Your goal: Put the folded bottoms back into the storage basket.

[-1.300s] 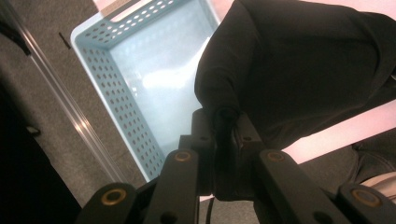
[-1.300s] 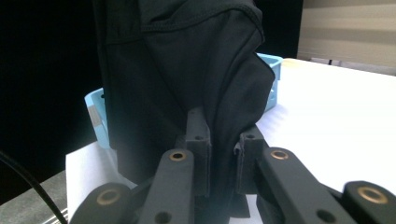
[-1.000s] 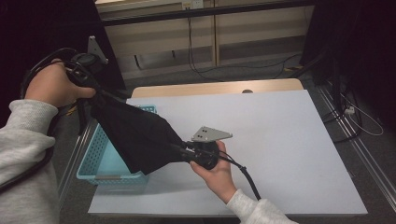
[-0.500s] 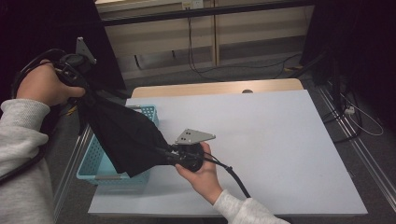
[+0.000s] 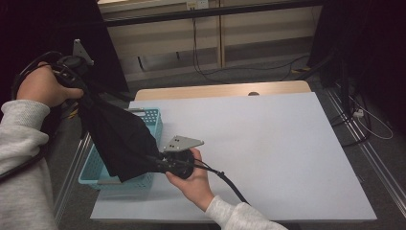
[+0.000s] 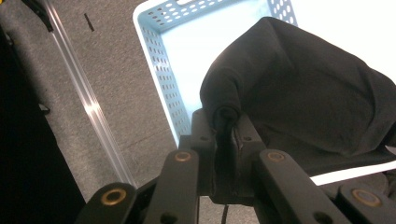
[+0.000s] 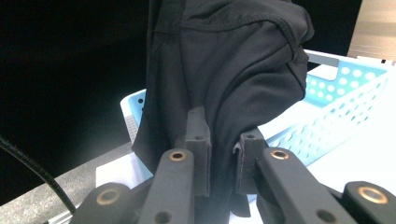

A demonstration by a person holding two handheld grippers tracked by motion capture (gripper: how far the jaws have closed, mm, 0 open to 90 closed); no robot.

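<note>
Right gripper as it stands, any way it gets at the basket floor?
Probably not yet. The right gripper is shut on the black cloth, which hangs over the blue basket and covers much of its floor; the left gripper pinches the other end.

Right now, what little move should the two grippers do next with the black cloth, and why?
Probably lower both together toward the blue basket. The left gripper and right gripper are each shut on the black cloth, which hangs stretched between them above the basket, so a small drop should set it inside.
</note>
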